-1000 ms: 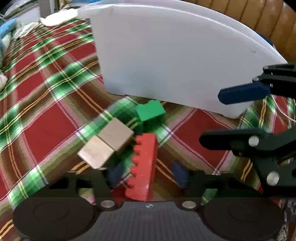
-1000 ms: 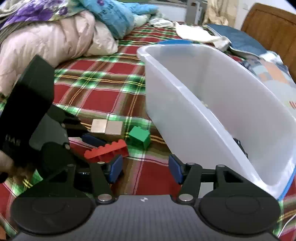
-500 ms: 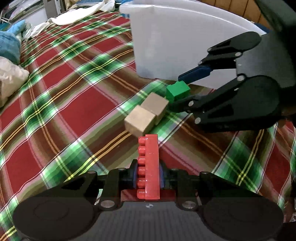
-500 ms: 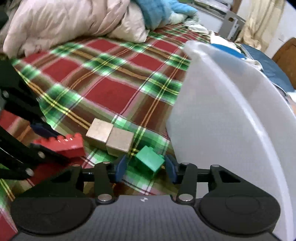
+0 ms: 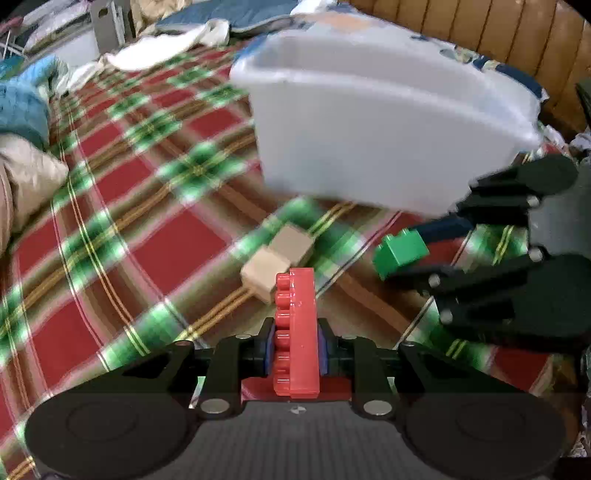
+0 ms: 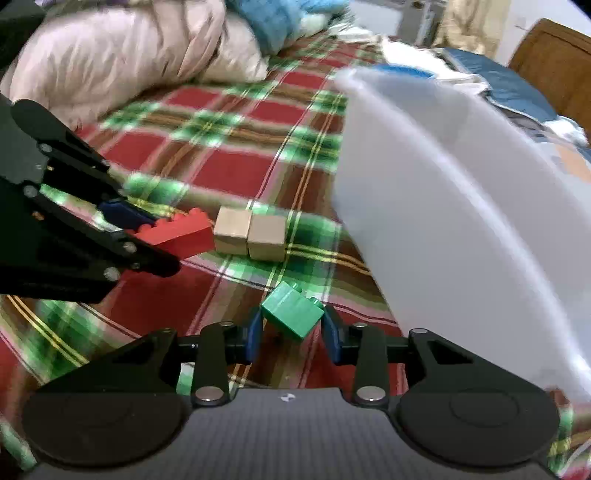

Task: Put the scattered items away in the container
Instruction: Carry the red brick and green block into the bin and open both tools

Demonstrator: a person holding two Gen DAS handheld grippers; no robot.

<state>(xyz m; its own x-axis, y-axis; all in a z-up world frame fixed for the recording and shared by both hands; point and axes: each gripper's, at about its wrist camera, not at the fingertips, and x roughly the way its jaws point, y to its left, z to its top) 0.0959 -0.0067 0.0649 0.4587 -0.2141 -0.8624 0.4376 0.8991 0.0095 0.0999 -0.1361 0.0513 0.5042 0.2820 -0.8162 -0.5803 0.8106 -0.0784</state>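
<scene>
My left gripper [image 5: 294, 341] is shut on a long red toy brick [image 5: 296, 328] and holds it above the plaid bedspread; both also show in the right wrist view, gripper [image 6: 122, 229] and brick [image 6: 181, 232]. My right gripper [image 6: 293, 334] is shut on a small green brick [image 6: 291, 314], lifted and tilted; it also shows in the left wrist view [image 5: 400, 253]. Two wooden cubes [image 5: 279, 254] lie side by side on the bedspread, also in the right wrist view [image 6: 251, 236]. The white plastic container [image 5: 369, 136] stands behind them, also in the right wrist view [image 6: 461, 206].
A pink quilt [image 6: 122, 59] and blue cloth [image 6: 280, 18] are piled at the far side of the bed. A wooden headboard [image 5: 480, 40] rises behind the container. Folded clothes [image 5: 166, 48] lie beyond it.
My right gripper has shut on the green brick and lifted it off the bedspread. My left gripper has risen a little with the red brick.
</scene>
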